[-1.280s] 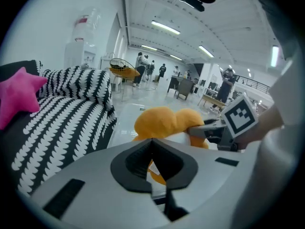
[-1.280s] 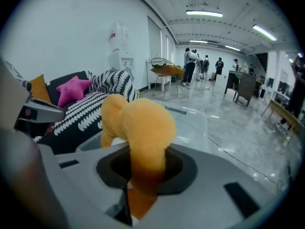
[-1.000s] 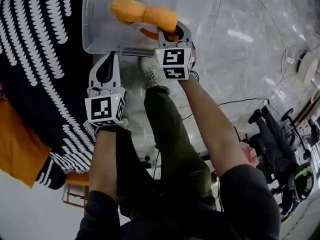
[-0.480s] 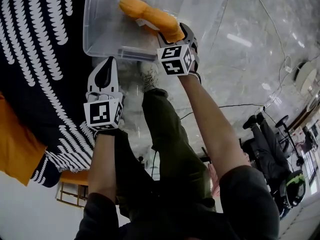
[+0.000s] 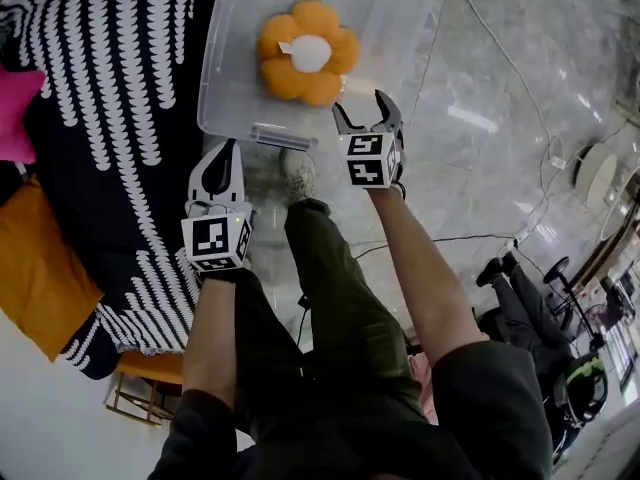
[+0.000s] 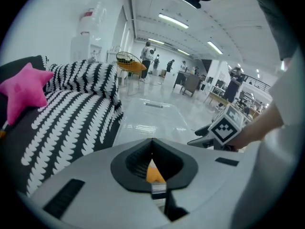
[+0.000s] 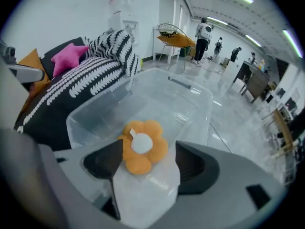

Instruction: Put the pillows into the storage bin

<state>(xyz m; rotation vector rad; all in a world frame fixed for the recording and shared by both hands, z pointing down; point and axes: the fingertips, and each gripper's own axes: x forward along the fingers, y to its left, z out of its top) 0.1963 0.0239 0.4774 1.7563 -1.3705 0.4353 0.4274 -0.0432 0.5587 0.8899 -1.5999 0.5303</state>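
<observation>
Left gripper point(image 5: 228, 151) is hanging just short of the storage bin's near rim, its fingers point(image 6: 131, 162) pressing together on nothing. Right gripper point(image 5: 362, 118) is hovering over that rim of the storage bin point(image 5: 234, 88), its fingers point(image 7: 194, 163) having just been opening and now standing wide, nothing between them. Flower pillow point(image 5: 305, 53) is lying flat on the bin's bottom, apart from both grippers, so the drop step looks to be finishing. Next is probably swinging left for the pink star pillow point(image 5: 14, 103) sitting on the black-and-white throw point(image 5: 110, 128), calling for a wide grasp on soft stuffing. Bin is sitting on glossy marble floor point(image 5: 480, 138); farther off, people point(image 7: 205, 32) are standing in an open office.
</observation>
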